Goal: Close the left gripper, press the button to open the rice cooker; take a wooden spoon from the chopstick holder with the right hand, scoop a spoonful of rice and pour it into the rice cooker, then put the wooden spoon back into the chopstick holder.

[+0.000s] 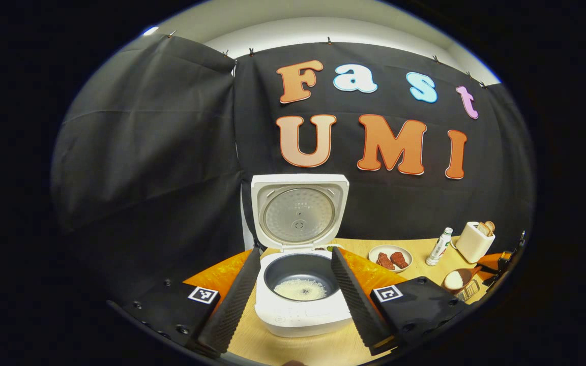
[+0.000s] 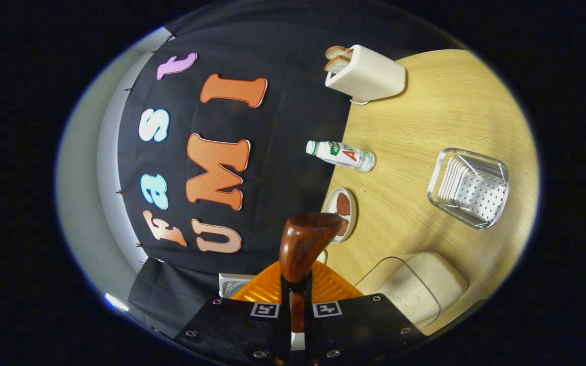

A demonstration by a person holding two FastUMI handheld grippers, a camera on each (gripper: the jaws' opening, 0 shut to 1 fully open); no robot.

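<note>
We see the rice cooker (image 1: 300, 284) open on the surface (image 1: 323, 351), lid up, a patch of rice in its pot, so the button press looks done. The left hand-held gripper (image 1: 293, 300) hangs near it, fingers wide apart. The right hand-held gripper (image 2: 295, 305) clamps the wooden spoon (image 2: 305, 244), rolled on its side. In the left view the spoon bowl looks full, so we judge pouring and return are left. The chopstick holder (image 2: 468, 188), bottle (image 2: 341, 154), toaster (image 2: 369, 73) and plate (image 2: 341, 213) sit apart, blocking nothing.
</note>
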